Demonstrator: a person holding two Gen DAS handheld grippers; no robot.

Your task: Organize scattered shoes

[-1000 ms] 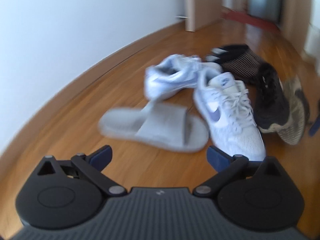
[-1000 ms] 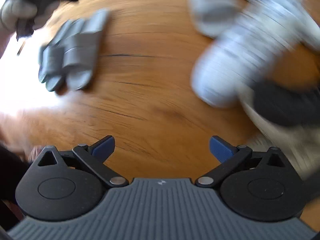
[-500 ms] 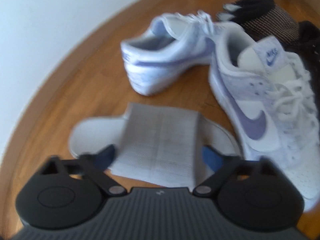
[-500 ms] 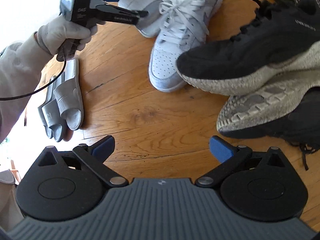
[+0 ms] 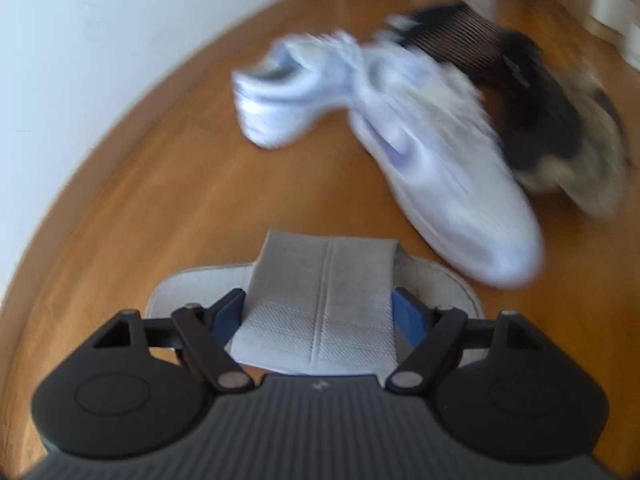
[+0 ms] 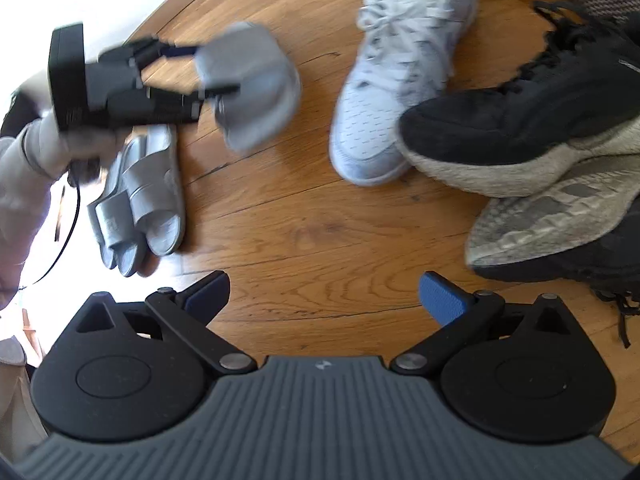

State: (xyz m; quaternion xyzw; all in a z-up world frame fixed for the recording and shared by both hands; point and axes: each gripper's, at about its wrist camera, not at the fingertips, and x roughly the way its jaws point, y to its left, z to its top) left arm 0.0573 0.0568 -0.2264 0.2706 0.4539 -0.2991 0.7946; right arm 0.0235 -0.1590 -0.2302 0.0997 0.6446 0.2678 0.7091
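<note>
My left gripper (image 5: 319,314) is shut on the strap of a grey slide sandal (image 5: 320,280), which hangs lifted off the wooden floor. From the right wrist view the same sandal (image 6: 256,92) sits in the left gripper (image 6: 200,68), held by a gloved hand. Two more grey slides (image 6: 140,204) lie side by side on the floor below it. A white sneaker (image 6: 396,80) and a black sneaker (image 6: 520,120) lie to the right. My right gripper (image 6: 323,294) hovers open over bare floor.
A second white sneaker (image 5: 288,92) lies on its side near the white wall (image 5: 100,40). A dark mesh shoe (image 5: 460,44) and an upturned worn sole (image 6: 560,216) crowd the right. Bare floor (image 6: 320,232) lies between slides and sneakers.
My left gripper closed on the grey slide's strap and lifted it away from the sneakers, toward the paired slides. The right gripper stayed open and moved little.
</note>
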